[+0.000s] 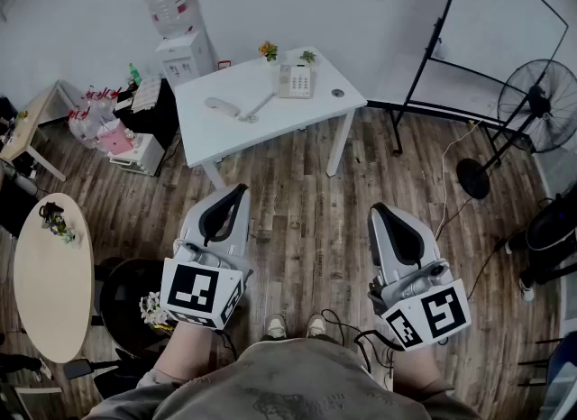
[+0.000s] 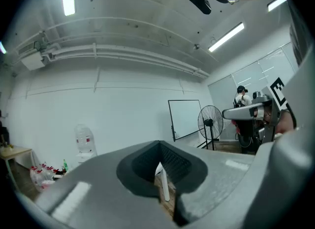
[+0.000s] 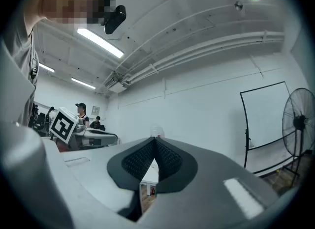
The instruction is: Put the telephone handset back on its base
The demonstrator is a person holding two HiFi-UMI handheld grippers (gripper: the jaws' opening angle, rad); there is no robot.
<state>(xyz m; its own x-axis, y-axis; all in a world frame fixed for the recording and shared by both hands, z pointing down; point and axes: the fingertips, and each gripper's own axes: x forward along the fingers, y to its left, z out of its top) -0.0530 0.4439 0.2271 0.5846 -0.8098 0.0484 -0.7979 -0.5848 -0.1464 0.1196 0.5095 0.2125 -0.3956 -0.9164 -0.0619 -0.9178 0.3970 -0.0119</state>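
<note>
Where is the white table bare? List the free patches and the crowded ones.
On the white table, the front strip is bare, from the handset and its cord to the right corner by the round hole. The left rear corner behind the handset is free too. The rear edge is crowded: telephone base and two small plants.

Far beyond the left gripper (image 1: 237,193) and right gripper (image 1: 379,211), the pale grey telephone base (image 1: 295,80) has keys too small to tell apart. In both gripper views, closed jaws hide all but a sliver of the white rectangular counter (image 1: 297,119).
</note>
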